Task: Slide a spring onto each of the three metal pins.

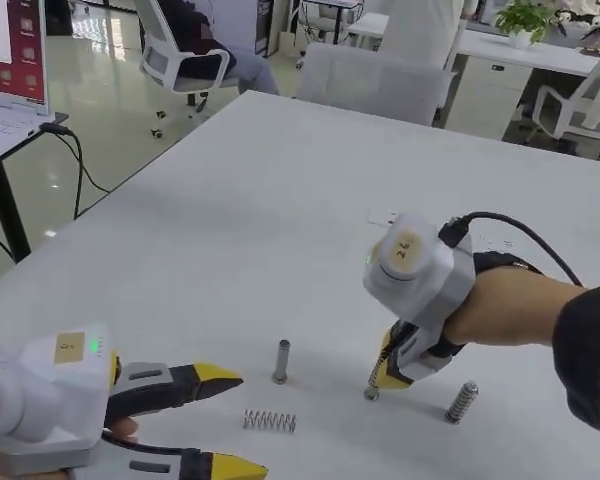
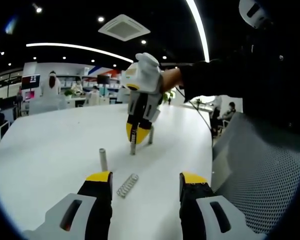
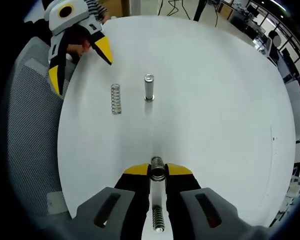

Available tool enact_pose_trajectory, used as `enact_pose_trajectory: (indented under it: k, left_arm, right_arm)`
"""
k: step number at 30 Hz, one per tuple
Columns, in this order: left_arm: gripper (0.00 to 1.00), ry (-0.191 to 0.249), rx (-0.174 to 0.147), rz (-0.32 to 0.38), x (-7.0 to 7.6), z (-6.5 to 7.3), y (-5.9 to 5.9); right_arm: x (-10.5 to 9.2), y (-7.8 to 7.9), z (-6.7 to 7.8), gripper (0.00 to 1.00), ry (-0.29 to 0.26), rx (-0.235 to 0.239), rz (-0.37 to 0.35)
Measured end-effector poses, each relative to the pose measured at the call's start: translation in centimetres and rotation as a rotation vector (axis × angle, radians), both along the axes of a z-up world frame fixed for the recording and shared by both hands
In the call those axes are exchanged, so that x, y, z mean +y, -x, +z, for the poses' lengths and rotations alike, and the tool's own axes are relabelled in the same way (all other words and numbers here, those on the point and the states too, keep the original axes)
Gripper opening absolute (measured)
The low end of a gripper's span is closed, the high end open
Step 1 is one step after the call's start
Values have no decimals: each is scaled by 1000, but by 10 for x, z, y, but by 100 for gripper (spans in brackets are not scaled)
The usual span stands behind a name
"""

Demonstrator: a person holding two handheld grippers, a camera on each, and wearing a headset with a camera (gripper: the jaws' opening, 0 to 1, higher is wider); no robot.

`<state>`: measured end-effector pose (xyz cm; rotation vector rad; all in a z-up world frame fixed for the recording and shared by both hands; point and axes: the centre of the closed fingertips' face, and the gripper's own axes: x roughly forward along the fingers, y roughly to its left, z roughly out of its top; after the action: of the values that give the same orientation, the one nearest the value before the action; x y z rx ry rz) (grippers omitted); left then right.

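A bare pin [image 1: 281, 361] stands upright on the white surface [image 1: 280, 200]. Just in front of it, a loose spring [image 1: 269, 421] lies flat. To its right, the right gripper [image 1: 382, 382] is clamped on a second spring [image 3: 158, 170] over the middle pin [image 1: 371, 393]. Farther right stands a sprung pin [image 1: 461, 401]. Left of the bare pin, the left gripper [image 2: 146, 179] is empty, jaws apart. By my reading, one pin is done, one under way, one untouched. Count: three pins, three springs.
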<state>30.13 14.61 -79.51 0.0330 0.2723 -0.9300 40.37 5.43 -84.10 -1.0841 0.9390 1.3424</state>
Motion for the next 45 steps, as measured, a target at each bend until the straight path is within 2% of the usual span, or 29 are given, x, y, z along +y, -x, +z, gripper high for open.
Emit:
enact_pose_trajectory:
  k: [11, 21, 23, 34, 45]
  left_arm:
    - [48, 2, 3, 3, 2, -3, 0]
    - [48, 1, 2, 4, 2, -3, -2]
    - [48, 2, 1, 5, 1, -3, -2]
    - [48, -1, -1, 4, 0, -2, -1]
    - [48, -3, -1, 5, 1, -2, 0]
  right_arm:
    - [-2, 3, -13, 9, 13, 5, -2]
    - [-2, 1, -13, 11, 6, 11, -9]
    - [-1, 1, -12, 15, -4, 12, -12]
    - [5, 3, -6, 26, -44, 1, -7]
    - [17, 10, 1, 29, -67, 2, 28]
